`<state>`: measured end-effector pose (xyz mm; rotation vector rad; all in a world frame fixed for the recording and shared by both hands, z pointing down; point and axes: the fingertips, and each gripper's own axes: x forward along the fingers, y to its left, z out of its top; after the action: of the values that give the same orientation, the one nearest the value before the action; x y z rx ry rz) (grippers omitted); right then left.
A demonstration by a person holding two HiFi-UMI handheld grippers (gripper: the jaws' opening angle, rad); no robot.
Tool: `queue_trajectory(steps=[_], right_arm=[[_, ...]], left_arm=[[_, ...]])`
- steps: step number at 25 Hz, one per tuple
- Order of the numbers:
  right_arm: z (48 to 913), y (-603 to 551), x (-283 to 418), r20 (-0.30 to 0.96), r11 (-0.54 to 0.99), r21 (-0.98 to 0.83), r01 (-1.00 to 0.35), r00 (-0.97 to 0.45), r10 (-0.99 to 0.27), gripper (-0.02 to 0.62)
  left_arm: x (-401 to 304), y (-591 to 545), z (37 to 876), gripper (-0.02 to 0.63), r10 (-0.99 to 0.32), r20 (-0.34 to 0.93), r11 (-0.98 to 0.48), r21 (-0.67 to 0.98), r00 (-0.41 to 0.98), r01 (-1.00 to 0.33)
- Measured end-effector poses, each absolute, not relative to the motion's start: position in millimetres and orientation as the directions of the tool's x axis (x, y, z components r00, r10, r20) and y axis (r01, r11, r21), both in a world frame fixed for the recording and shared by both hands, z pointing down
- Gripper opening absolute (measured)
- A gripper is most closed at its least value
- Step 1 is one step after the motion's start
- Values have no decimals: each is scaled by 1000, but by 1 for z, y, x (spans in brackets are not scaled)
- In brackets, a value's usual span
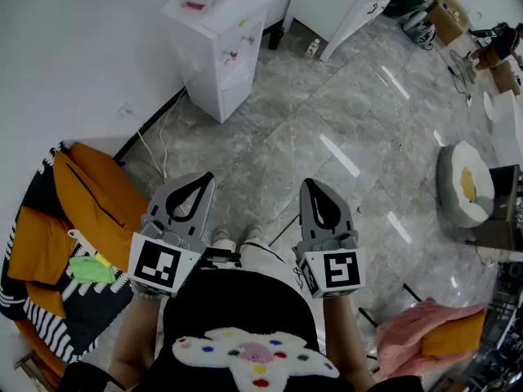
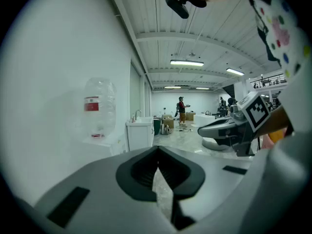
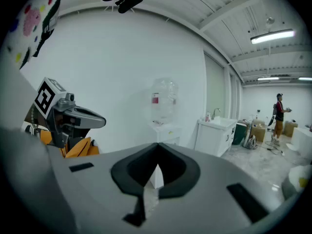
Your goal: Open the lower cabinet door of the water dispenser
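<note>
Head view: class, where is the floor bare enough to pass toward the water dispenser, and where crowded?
Bare tiled floor stretches from the shoes to the water dispenser. Crowded: orange chair at left, round cushion and boxes at right.

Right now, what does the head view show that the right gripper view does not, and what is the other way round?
Only the head view: the pink cloth at the lower right and the wearer's shoes.
Only the right gripper view: the ceiling lamp and a person standing far across the room.
Both: the water dispenser against the wall, the white cabinet beside it, the orange cushion, and the left claw and right claw, each shut on nothing.
</note>
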<state>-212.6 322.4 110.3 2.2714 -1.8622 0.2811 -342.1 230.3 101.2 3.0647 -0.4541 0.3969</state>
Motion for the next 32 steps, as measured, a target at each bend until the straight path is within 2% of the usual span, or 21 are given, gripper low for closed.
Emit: queue_trajectory(steps=[5,10,14,24,32], right_arm=[[115,323,-208,300,-203,28,-979,201,-932,3],[116,324,-205,272,-188,45,-981,193,-943,3],[120,331,-202,316,-187,33,-982,188,-930,3],[113,337,-180,247,-161,-16,-987,152,-957,5],[119,360,-153,260,-160,6,-987,156,-953,5]], left_arm=[[-338,226,101,11,-289,246,-956,-20,925,-293],[-335,227,101,11,-291,248,-955,-22,924,-295],[-332,231,100,11,-298,248,-953,-25,922,-301],[-311,244,97,11,-328,246,-944,-38,912,-329],[-288,264,97,11,-352,235,-935,-37,906,-354]])
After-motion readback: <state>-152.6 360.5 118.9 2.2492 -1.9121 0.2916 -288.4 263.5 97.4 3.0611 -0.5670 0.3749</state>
